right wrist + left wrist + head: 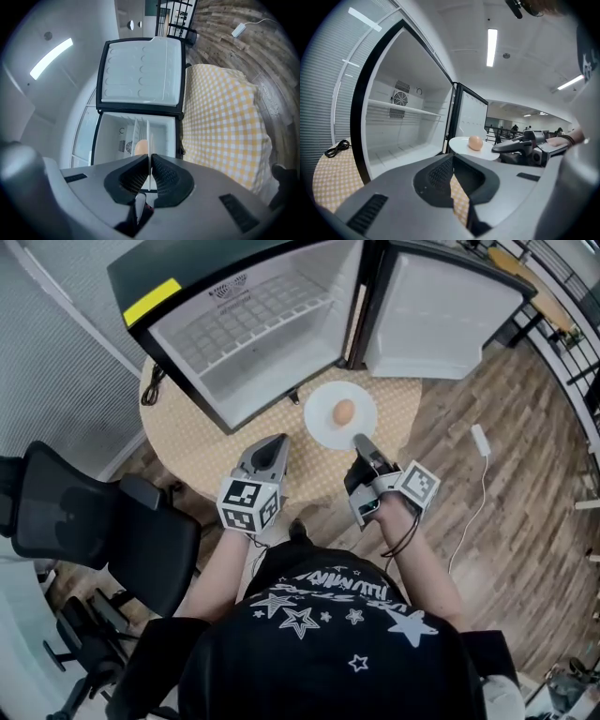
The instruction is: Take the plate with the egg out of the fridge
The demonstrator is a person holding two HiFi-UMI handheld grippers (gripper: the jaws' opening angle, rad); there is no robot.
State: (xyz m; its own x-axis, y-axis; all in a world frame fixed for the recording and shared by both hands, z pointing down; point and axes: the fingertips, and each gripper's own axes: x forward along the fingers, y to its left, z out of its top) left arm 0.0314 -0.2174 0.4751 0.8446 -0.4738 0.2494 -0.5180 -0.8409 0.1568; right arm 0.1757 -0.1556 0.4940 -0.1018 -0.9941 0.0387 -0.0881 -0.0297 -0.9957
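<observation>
Your right claw (361,442) is clamped on the near rim of the plate (323,423), pads pinching the thin edge so that the plate juts out level in front of you. That flat hold is what keeps the egg (344,412) sitting near the middle rather than rolling off. The plate is already outside the fridge (253,324), just in front of its open cabinet and over the checked worktop (197,442); from the left gripper view it looks lifted clear of the cloth, not resting on it. The fridge door (441,315) stands swung wide to the right, which leaves you a free path out. Your left claw (277,441) is drawn narrow, tips together with nothing in them, parked beside the plate and apart from it. I judge the removal nearly done: what remains is setting the plate down gently, keeping it level.
</observation>
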